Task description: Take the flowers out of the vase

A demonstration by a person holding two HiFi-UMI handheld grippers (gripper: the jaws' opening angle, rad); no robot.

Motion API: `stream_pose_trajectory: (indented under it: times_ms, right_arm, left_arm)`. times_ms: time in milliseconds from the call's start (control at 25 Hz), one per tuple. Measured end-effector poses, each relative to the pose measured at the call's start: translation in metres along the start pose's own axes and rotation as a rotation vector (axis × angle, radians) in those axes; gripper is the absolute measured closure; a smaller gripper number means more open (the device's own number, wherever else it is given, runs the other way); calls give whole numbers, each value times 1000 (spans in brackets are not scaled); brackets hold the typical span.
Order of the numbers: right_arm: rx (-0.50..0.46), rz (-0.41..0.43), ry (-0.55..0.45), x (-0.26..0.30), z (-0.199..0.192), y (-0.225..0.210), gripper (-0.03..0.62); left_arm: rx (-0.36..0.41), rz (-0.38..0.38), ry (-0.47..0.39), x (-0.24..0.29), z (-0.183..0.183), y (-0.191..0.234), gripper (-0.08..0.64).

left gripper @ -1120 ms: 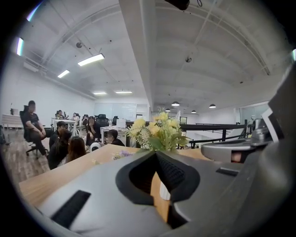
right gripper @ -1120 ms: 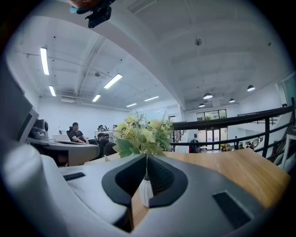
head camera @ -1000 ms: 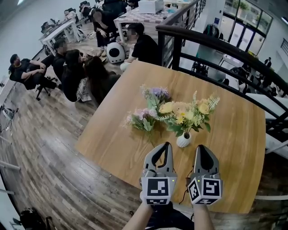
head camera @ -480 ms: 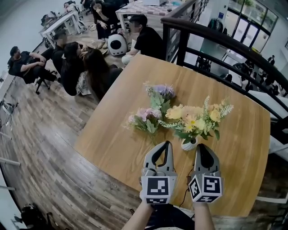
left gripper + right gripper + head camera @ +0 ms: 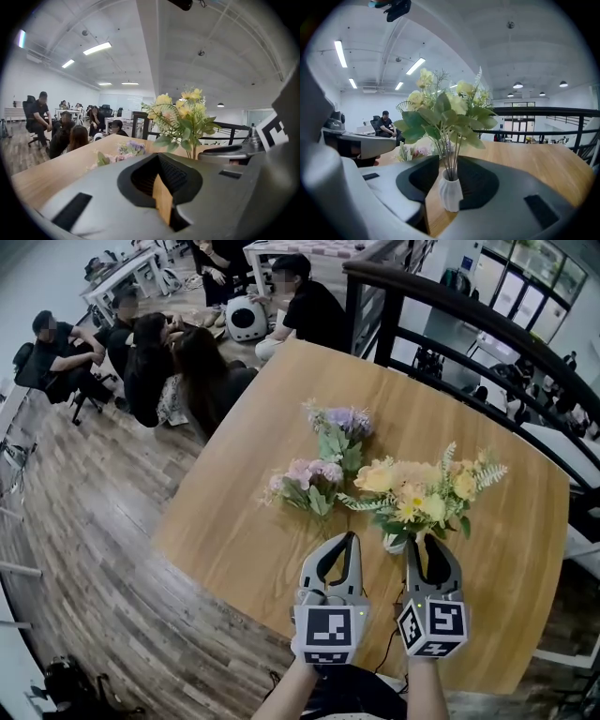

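Note:
A small white ribbed vase stands on the wooden table and holds a bunch of yellow flowers with green leaves. My right gripper is level with the vase and its jaws are opening. The vase stands in the gap at their tips, and neither pad presses on it. Just left of the vase, my left gripper is shut and holds nothing. The yellow flowers rise ahead of it, to its right.
A pink bunch and a purple bunch lie on the table, left of the vase and beyond it. A black railing runs behind the table. Several people sit on the floor past the table's far left edge.
Both grippers have moved forward and down toward the vase. The right gripper's jaws have spread apart around the vase. The left gripper's jaws stay together.

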State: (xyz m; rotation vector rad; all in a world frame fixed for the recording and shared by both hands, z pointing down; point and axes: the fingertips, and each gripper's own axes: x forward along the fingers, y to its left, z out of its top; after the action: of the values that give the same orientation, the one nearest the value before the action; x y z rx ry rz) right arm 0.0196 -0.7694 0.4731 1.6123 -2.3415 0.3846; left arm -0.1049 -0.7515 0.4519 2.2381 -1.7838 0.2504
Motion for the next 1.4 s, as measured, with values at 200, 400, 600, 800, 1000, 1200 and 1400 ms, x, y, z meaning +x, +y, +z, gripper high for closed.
stream_pose_trajectory:
  times_ms: [200,400,600,800,1000,1200,1400]
  right_arm:
    - [0,0,18,9,-4,-2,445]
    - [-24,23,32,20,-7,1,403]
    - [-30,32,32,25,-5,1,403]
    - [-34,40,23,29,-2,3,403]
    - [-31,68,17,34,-2,4,416]
    - [-42,60,10,35,-2,4,450]
    - [-68,41,4,34,0,4,468]
  left_arm:
    - [-8,6,13,5,-4,4,528]
    - [-11,14,20,9,-8,10,528]
    - [-15,24,26,11,-8,16,528]
    - [-14,27,31,13,-9,17,528]
    - [-10,20,36,16,-9,15,528]
    - [-12,21,40,18,-10,16,528]
    - [-12,27,42,17,-9,18,528]
